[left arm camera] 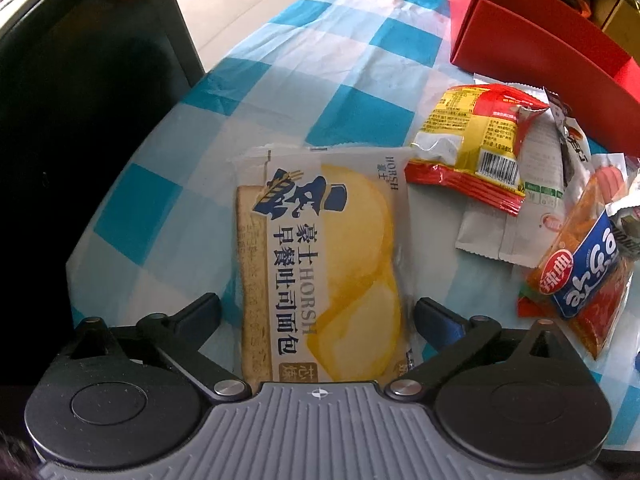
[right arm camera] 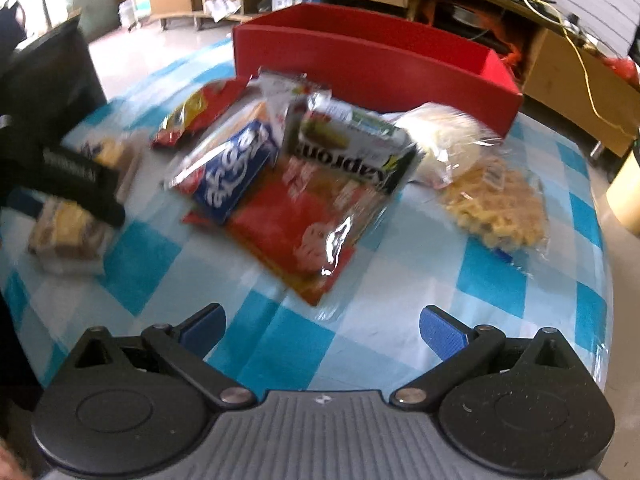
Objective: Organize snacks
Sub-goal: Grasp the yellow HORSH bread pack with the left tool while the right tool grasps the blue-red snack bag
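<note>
My left gripper (left arm camera: 316, 312) is open, its fingers on either side of a white and yellow Horsh bread packet (left arm camera: 320, 248) that lies flat on the checked tablecloth. The packet also shows blurred at the left of the right wrist view (right arm camera: 68, 228), under the left gripper's dark body (right arm camera: 76, 180). My right gripper (right arm camera: 320, 320) is open and empty above the cloth, in front of a pile of snack packets: a blue and red one (right arm camera: 236, 168), a red one (right arm camera: 304, 216), a black and green one (right arm camera: 352, 148). A red box (right arm camera: 372, 68) stands behind the pile.
A yellow and red packet (left arm camera: 476, 148) and white sachets (left arm camera: 500, 232) lie right of the bread. A bun in clear wrap (right arm camera: 444, 144) and a bag of yellow waffle snacks (right arm camera: 500, 204) lie at the right. A dark chair (left arm camera: 80, 120) stands beside the table's left edge. The red box's wall (left arm camera: 532, 48) is at the far right.
</note>
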### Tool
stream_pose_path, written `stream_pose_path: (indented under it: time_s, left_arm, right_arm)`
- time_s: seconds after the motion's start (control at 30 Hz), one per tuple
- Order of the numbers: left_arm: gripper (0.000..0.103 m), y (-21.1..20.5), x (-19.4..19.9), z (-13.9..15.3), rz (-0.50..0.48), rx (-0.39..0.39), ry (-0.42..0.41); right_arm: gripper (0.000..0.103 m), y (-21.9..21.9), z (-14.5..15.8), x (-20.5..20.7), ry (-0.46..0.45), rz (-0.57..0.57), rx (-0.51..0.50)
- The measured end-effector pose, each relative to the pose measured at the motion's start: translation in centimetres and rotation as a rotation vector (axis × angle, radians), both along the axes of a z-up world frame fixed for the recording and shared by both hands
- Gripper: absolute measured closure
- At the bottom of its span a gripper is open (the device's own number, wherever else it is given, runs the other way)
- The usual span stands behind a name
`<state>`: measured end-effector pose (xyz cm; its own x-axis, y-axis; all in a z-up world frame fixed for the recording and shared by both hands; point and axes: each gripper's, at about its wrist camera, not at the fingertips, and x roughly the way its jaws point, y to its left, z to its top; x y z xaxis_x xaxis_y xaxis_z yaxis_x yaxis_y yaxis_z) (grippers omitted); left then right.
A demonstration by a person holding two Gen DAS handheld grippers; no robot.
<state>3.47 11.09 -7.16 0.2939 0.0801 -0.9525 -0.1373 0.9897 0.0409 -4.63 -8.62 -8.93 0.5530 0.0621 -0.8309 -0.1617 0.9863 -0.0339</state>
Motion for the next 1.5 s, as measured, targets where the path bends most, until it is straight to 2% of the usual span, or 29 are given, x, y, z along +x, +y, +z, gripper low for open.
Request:
stream_pose_path:
  time_s: [0.17, 0.3, 0.37, 0.4, 0.43, 0.47, 0.53, 0.6, 0.73, 0.8, 0.9, 0.97, 1.03, 1.17, 1.27, 1.3, 1.4, 1.5]
  left_arm:
    - [0.0, 0.0, -0.1, 0.0, 0.016, -0.008, -0.005]
    - [0.0, 0.0, -0.4, 0.1, -0.001, -0.001, -0.014]
    - [0.0, 0.0, -0.4, 0.1, -0.003, -0.006, -0.012]
    - [0.0, 0.1, -0.4, 0.0, 0.003, -0.015, -0.007]
    - [0.0, 0.2, -0.3, 0.0, 0.002, -0.018, -0.004]
    - [0.0, 0.2, -0.3, 0.0, -0.002, -0.016, -0.004]
    - [0.0, 0.1, -0.3, 0.0, -0.004, -0.015, -0.004]
    - [0.0, 0.2, -0.2, 0.0, -0.009, -0.016, -0.006]
    - [0.0, 0.2, -0.4, 0.0, -0.02, -0.016, -0.016]
    - [0.0, 0.2, -0.4, 0.0, -0.028, -0.014, -0.018]
    - [0.0, 0.1, -0.3, 0.0, -0.041, -0.005, -0.021]
    - [0.0, 0.1, -0.1, 0.0, -0.038, -0.011, -0.016]
    - [0.0, 0.1, 0.0, 0.0, -0.036, -0.012, -0.008]
    - [0.0, 0.2, 0.2, 0.0, -0.039, -0.017, 0.001]
    - [0.0, 0.2, 0.2, 0.1, -0.046, -0.022, 0.002]
    - [0.002, 0.2, 0.1, 0.1, -0.049, -0.021, -0.002]
    - [0.015, -0.1, -0.1, 0.8, -0.071, -0.016, -0.026]
    - [0.019, 0.1, -0.2, 1.0, -0.066, -0.031, -0.028]
  right_arm:
    - [0.002, -0.2, -0.8, 0.0, -0.001, -0.005, 0.028]
    - [0.002, -0.2, -1.1, -0.4, -0.038, -0.013, 0.03]
    - [0.002, -0.2, -0.9, -0.1, -0.011, 0.01, 0.021]
    - [0.011, -0.2, -0.4, 0.5, 0.027, 0.026, 0.023]
    - [0.016, -0.1, 0.1, 0.7, 0.026, 0.036, 0.023]
    - [0.016, 0.3, 1.0, 0.8, -0.013, 0.075, 0.002]
    - [0.016, 1.8, 2.5, 0.7, -0.12, 0.191, -0.106]
    - [0.016, 3.5, 3.0, 1.3, -0.164, 0.312, -0.203]
    - [0.017, 5.3, 2.2, 3.5, -0.15, 0.44, -0.261]
    - [0.018, 5.6, 2.0, 4.2, -0.125, 0.502, -0.222]
    - [0.019, 5.6, 0.7, 5.3, -0.091, 0.528, -0.198]
    - [0.029, 4.7, 0.8, 6.3, -0.044, 0.505, -0.118]
    - [0.047, 3.6, 1.0, 7.2, 0.008, 0.45, -0.03]
    - [0.052, 3.1, 1.2, 7.1, 0.062, 0.388, 0.022]
    - [0.054, 2.5, 1.8, 6.3, 0.062, 0.325, 0.089]
    - [0.054, 2.2, 2.0, 6.0, 0.062, 0.299, 0.117]
    - [0.055, 1.3, 2.9, 5.2, 0.048, 0.247, 0.158]
    - [0.055, 0.6, 3.7, 4.5, 0.032, 0.207, 0.192]
